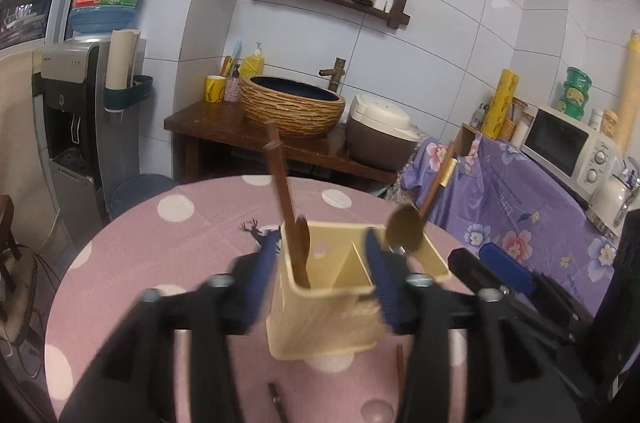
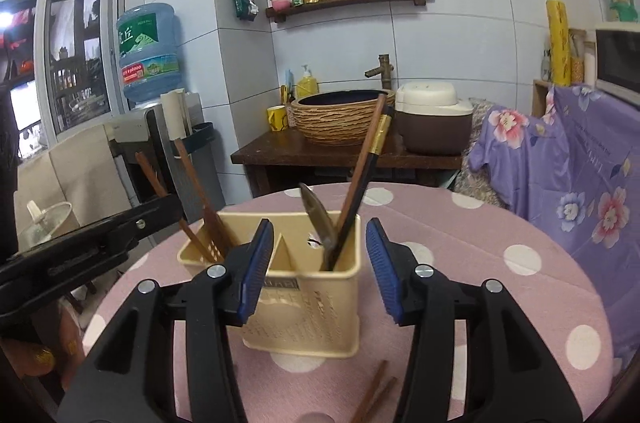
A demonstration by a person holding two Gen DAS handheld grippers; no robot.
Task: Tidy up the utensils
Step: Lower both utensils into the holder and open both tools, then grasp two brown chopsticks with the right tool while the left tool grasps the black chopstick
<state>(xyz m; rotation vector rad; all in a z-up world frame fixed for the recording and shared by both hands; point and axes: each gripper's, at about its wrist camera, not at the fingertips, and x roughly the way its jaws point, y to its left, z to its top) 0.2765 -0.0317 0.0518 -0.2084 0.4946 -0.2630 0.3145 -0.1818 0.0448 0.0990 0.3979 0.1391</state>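
A cream two-compartment utensil holder (image 1: 324,319) stands on the pink dotted round table (image 1: 192,223). Its left compartment holds a wooden spatula (image 1: 286,199); its right one holds a wooden spoon (image 1: 405,225). My left gripper (image 1: 322,263) is open and empty, its blue pads either side of the holder. In the right wrist view the holder (image 2: 316,307) holds a slotted spatula (image 2: 200,199) on the left and a spoon (image 2: 318,219) with dark chopsticks (image 2: 366,175) on the right. My right gripper (image 2: 320,263) is open and empty around it. Loose chopsticks (image 2: 374,393) lie on the table in front.
A wooden stand with a woven basin (image 2: 340,119) and a rice cooker (image 2: 434,123) stands behind the table. A purple floral cloth (image 2: 568,183) covers a counter with a microwave (image 1: 568,147) on the right. A water dispenser (image 1: 76,127) stands at the left.
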